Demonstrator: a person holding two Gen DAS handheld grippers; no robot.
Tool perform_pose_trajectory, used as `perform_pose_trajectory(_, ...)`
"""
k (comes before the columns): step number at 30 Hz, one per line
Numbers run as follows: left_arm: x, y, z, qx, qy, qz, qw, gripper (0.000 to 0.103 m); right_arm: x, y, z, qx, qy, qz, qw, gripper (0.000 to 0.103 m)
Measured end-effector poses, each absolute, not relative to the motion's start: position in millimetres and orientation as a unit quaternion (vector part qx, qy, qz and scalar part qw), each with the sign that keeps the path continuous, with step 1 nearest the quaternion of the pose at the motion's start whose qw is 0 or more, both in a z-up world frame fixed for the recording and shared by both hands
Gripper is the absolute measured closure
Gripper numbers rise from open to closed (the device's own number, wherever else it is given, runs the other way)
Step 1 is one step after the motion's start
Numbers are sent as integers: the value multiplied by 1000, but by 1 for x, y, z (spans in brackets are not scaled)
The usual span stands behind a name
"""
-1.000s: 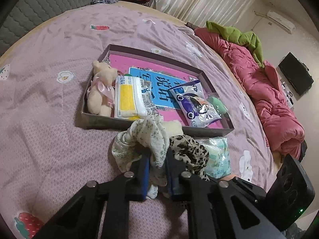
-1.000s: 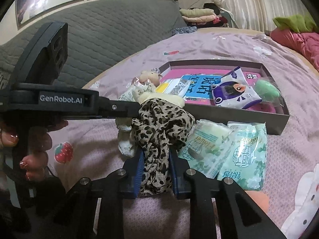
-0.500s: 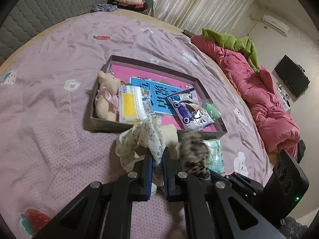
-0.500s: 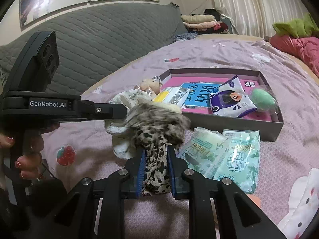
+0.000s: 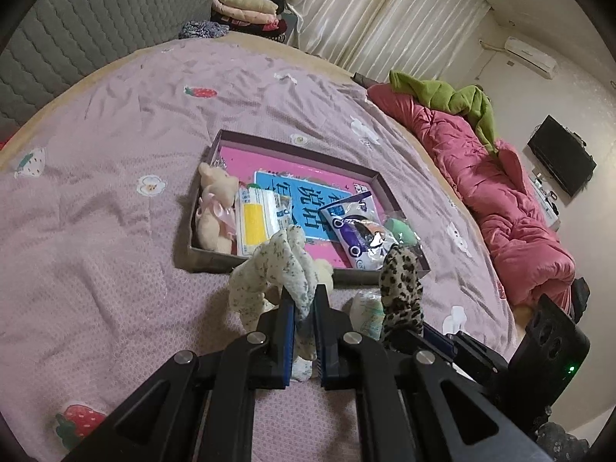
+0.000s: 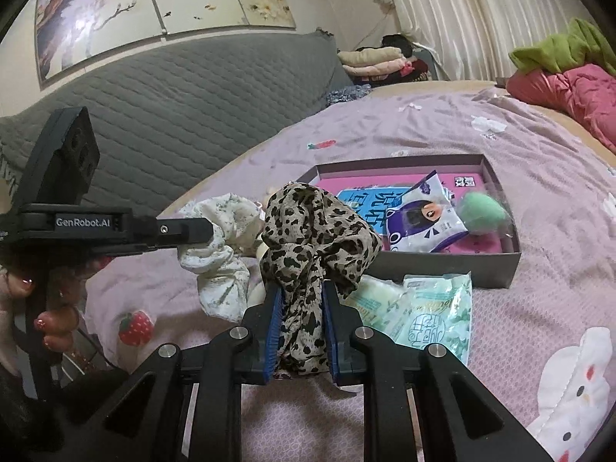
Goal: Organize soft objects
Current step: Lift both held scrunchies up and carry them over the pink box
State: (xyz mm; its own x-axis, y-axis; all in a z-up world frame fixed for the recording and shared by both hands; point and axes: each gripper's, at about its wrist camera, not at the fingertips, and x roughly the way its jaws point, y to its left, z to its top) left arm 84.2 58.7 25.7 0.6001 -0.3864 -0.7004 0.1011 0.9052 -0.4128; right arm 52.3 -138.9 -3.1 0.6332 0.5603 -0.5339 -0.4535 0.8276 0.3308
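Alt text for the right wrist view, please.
The right gripper is shut on a leopard-print scrunchie; beside it the left gripper grips a floral one, over a lilac bedspread with a shallow box.

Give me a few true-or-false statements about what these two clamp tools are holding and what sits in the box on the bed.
1. The right gripper is shut on a leopard-print cloth. True.
2. The left gripper is empty. False: it is shut on a pale floral cloth.
3. A teddy bear lies in the box. True.
4. The green tissue packs are inside the box. False: they lie on the bedsheet in front of it.
5. The box is empty apart from the bear. False: it also holds a book, packets and a green sponge.
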Motion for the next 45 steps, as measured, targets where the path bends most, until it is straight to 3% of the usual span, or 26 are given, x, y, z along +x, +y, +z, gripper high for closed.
perform_pose_trajectory(27, 86, 24, 46, -83, 411, -117, 900, 94, 60, -140, 17, 37, 288, 227, 929, 83)
perform_pose_trajectory(45, 118, 14, 55, -81, 382, -114, 914, 94, 87, -175, 26, 44, 259, 156, 952, 83)
